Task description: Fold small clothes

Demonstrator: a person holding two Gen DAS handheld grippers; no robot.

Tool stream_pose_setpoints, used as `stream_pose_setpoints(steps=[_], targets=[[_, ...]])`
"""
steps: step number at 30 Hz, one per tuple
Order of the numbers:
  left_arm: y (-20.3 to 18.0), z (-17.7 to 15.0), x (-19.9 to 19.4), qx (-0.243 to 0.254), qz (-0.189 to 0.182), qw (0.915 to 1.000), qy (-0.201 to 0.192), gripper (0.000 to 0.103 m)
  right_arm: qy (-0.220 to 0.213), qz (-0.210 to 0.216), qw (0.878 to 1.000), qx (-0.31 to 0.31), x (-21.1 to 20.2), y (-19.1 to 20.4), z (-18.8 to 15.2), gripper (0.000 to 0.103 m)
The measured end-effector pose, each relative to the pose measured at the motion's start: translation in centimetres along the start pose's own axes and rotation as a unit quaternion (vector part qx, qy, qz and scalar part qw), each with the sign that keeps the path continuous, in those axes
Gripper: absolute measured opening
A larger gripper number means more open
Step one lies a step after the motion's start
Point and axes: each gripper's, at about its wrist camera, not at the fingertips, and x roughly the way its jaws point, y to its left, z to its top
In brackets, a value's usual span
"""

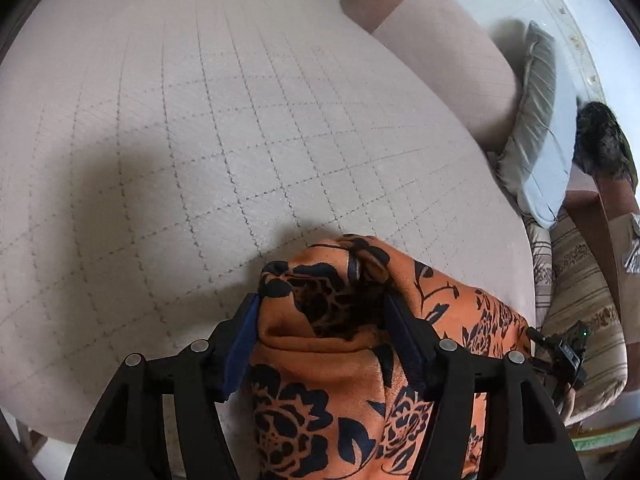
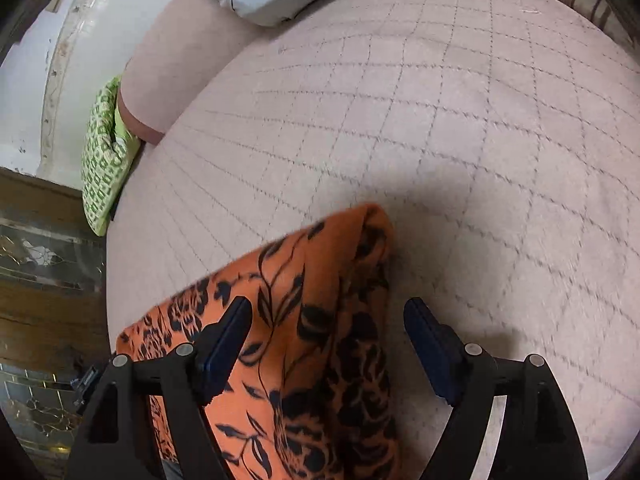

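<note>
An orange garment with a black flower print lies bunched on a pale quilted bed. My left gripper has its jaws around a raised fold of the cloth, the blue pads pressing on both sides. In the right wrist view the same garment lies under and between the jaws of my right gripper. Its jaws stand wide apart; the right pad is clear of the cloth.
A green patterned pillow lies at the bed's edge. A grey-white cushion sits at the side, with a striped cushion beyond the edge. A wooden cabinet with glass stands at the left.
</note>
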Motion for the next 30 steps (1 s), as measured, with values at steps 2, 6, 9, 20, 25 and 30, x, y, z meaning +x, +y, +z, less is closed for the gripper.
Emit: stream_pose_setpoints(steps=[2,6,9,20,25,30], targets=[[0.4,0.6,1.2,-0.018,-0.004,0.9998,0.011,0.065,0.002,0.012,1.000,0.004,0.3,0.0,0.5,0.081],[1.1,2.0,0.9,-0.023,-0.016,0.9995,0.014,0.065,0.015,0.006,1.000,-0.005,1.1,0.5,1.1,0.079],[3.0,2.3,-1.1,-0.050,-0.043,0.9978,-0.007,0.067,0.014,-0.001,1.000,-0.015,1.0,0.9,0.8,0.077],[2.6,2.1,-1.5,-0.046,-0.096,0.9941,-0.022,0.079,0.017,-0.012,0.999,-0.025,0.9,0.8,0.2,0.079],[1.0,1.9,1.7,0.018,0.019,0.9996,0.013,0.079,0.029,-0.014,0.999,-0.040,0.8,0.8,0.1,0.079],[-1.6,1.5,3.6,0.072,0.075,0.9945,0.014,0.082,0.029,-0.028,0.998,-0.047,1.2,1.3,0.1,0.078]])
